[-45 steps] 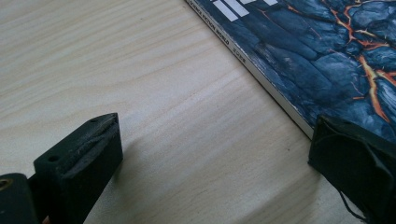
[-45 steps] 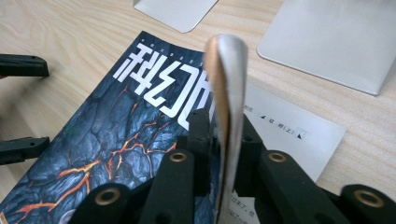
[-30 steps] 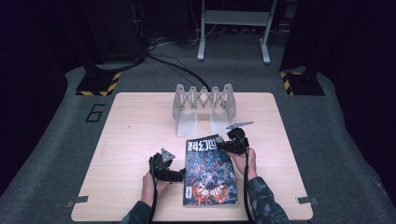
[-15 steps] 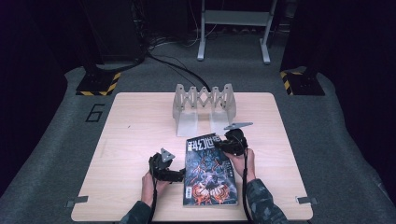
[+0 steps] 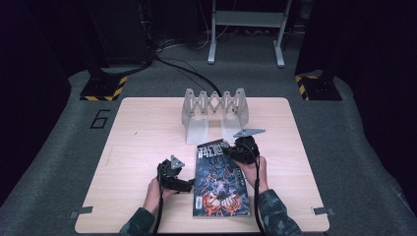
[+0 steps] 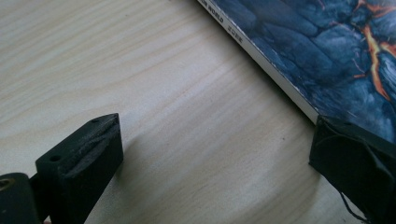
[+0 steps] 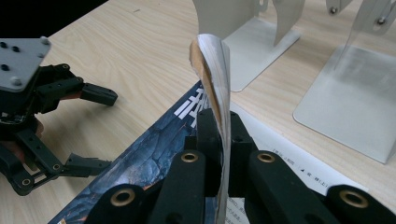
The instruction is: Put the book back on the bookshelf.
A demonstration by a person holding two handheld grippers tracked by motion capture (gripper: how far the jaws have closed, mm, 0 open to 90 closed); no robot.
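A magazine (image 5: 220,184) with a dark blue and orange cover lies on the wooden table (image 5: 142,132), near the front edge. My right gripper (image 5: 232,150) is at its top right corner. In the right gripper view the right gripper (image 7: 218,122) is shut on the cover's corner, which curls upward above a white inner page (image 7: 299,161). My left gripper (image 5: 188,185) sits at the magazine's left edge. Its jaws stand open (image 6: 210,154), one on bare wood, the other over the edge of the magazine (image 6: 327,46). The left gripper (image 7: 91,128) also appears from the right gripper view.
A grey metal folding rack (image 5: 215,109) with upright dividers stands at the back middle of the table, just beyond the magazine. Its base plates (image 7: 355,107) lie close behind the lifted cover. Bare wood spreads to the left and right.
My right gripper has risen a little and drawn the cover's corner up with it. The left gripper has stayed where it was.
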